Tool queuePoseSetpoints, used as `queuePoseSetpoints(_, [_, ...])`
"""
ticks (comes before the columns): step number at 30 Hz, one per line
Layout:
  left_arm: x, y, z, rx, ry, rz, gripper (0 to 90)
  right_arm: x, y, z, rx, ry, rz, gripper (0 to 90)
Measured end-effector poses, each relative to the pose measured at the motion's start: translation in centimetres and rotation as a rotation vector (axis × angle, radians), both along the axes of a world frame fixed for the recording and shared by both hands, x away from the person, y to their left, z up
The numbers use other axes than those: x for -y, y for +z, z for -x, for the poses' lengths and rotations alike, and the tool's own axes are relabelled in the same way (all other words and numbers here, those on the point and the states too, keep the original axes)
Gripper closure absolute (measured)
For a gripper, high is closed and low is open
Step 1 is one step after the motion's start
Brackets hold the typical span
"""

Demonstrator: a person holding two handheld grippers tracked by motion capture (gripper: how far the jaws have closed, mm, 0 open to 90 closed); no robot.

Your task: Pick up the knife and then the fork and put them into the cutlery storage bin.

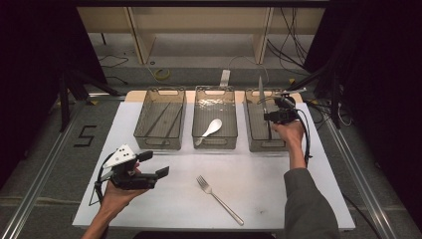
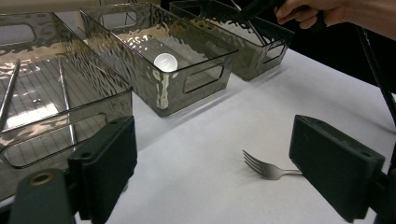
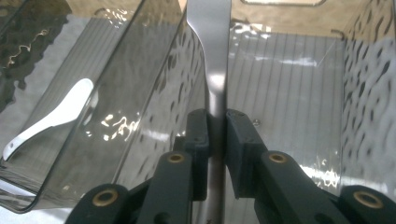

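Observation:
My right gripper (image 1: 272, 117) (image 3: 216, 121) is shut on a metal table knife (image 1: 260, 89) (image 3: 215, 56), held nearly upright over the right-hand clear bin (image 1: 266, 147) (image 3: 299, 60). The knife's lower end reaches down into that bin. A metal fork (image 1: 219, 199) (image 2: 267, 168) lies on the white table, tines toward the bins. My left gripper (image 1: 154, 164) (image 2: 212, 158) hovers at the front left, open and holding nothing, pointing toward the fork and the bins.
Three clear bins stand in a row at the back. The left bin (image 1: 159, 144) (image 2: 65, 116) holds chopsticks (image 1: 164, 119). The middle bin (image 1: 215, 144) (image 2: 196, 60) holds a white spoon (image 1: 211, 129) (image 3: 51, 121). Cables trail off the table's right side.

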State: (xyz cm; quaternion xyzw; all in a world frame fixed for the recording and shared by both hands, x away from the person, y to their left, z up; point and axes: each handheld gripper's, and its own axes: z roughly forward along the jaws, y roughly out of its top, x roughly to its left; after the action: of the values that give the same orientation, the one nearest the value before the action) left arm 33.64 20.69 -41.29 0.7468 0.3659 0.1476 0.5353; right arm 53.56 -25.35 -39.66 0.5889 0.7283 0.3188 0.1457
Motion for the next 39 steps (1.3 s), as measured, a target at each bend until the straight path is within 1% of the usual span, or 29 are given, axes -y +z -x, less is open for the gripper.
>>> queuePoseSetpoints(1, [0.0, 0.0, 0.0, -0.001, 0.001, 0.0, 14.5, 0.0, -0.1, 0.0, -0.001, -0.005, 0.0, 80.4])
queuePoseSetpoints(3, [0.0, 0.0, 0.0, 0.0, 0.002, 0.003, 14.5, 0.1, -0.3, 0.0, -0.007, -0.019, -0.017, 80.3])
queuePoseSetpoints(6, [0.0, 0.0, 0.0, -0.001, 0.001, 0.002, 14.5, 0.0, -0.7, 0.0, -0.025, -0.025, -0.012, 79.3])
queuePoseSetpoints(7, [0.0, 0.0, 0.0, 0.0, 0.001, 0.002, 14.5, 0.0, -0.9, 0.0, -0.039, -0.029, -0.009, 78.9])
queuePoseSetpoints(8, [0.0, 0.0, 0.0, 0.0, 0.0, 0.001, 14.5, 0.0, -1.0, 0.0, -0.038, -0.032, -0.005, 79.0])
queuePoseSetpoints(9, [0.0, 0.0, 0.0, 0.0, 0.001, 0.002, 14.5, 0.0, -1.1, 0.0, -0.032, -0.034, -0.017, 77.6])
queuePoseSetpoints(10, [0.0, 0.0, 0.0, 0.0, 0.001, 0.002, 14.5, 0.1, -1.0, 0.0, -0.029, -0.037, -0.036, 73.8])
queuePoseSetpoints(11, [0.0, 0.0, 0.0, -0.001, 0.001, 0.003, 14.5, 0.1, -0.9, -0.1, -0.037, -0.035, -0.044, 70.3])
queuePoseSetpoints(12, [0.0, 0.0, 0.0, -0.001, 0.001, 0.003, 14.5, 0.0, -0.6, 0.0, -0.037, -0.031, -0.042, 69.6])
queuePoseSetpoints(13, [0.0, 0.0, 0.0, -0.001, 0.001, 0.003, 14.5, 0.0, -0.4, 0.0, -0.023, -0.026, -0.041, 67.8])
queuePoseSetpoints(14, [0.0, 0.0, 0.0, 0.0, 0.0, 0.003, 14.5, 0.0, -0.2, 0.1, -0.015, -0.024, -0.052, 64.8])
queuePoseSetpoints(16, [0.0, 0.0, 0.0, -0.001, 0.001, 0.004, 14.5, -0.2, 0.2, 0.3, -0.01, -0.01, -0.058, 59.5])
queuePoseSetpoints(18, [0.0, 0.0, 0.0, 0.0, 0.0, 0.003, 14.5, -0.5, 0.4, 0.5, 0.001, 0.023, -0.061, 54.6])
queuePoseSetpoints(19, [0.0, 0.0, 0.0, 0.001, -0.001, 0.002, 14.5, -0.7, 0.6, 0.7, -0.003, 0.036, -0.063, 51.8])
queuePoseSetpoints(22, [0.0, 0.0, 0.0, -0.002, 0.001, 0.003, 14.5, -1.6, 1.0, 1.4, -0.004, 0.105, -0.035, 47.1])
queuePoseSetpoints(24, [0.0, 0.0, 0.0, -0.003, 0.002, 0.004, 14.5, -2.4, 1.5, 2.2, -0.005, 0.156, -0.014, 43.2])
queuePoseSetpoints(26, [0.0, 0.0, 0.0, -0.004, 0.002, 0.007, 14.5, -3.2, 2.0, 3.1, -0.005, 0.203, 0.017, 40.7])
queuePoseSetpoints(30, [0.0, 0.0, 0.0, -0.003, 0.001, 0.004, 14.4, -4.9, 3.1, 5.3, 0.001, 0.294, 0.046, 35.7])
queuePoseSetpoints(31, [0.0, 0.0, 0.0, -0.004, 0.002, 0.005, 14.4, -5.4, 3.3, 6.0, 0.005, 0.327, 0.06, 33.8])
queuePoseSetpoints(32, [0.0, 0.0, 0.0, -0.005, 0.005, 0.011, 14.4, -5.7, 3.4, 6.5, 0.005, 0.34, 0.066, 33.4])
queuePoseSetpoints(35, [0.0, 0.0, 0.0, -0.004, 0.007, 0.011, 14.3, -6.9, 3.7, 8.3, 0.017, 0.399, 0.075, 32.5])
queuePoseSetpoints(37, [0.0, 0.0, 0.0, -0.002, 0.007, 0.011, 14.2, -7.6, 3.6, 9.4, 0.013, 0.443, 0.082, 31.6])
queuePoseSetpoints(39, [-0.1, 0.0, 0.0, 0.001, 0.009, 0.012, 14.2, -8.2, 3.4, 10.5, 0.019, 0.47, 0.094, 30.7])
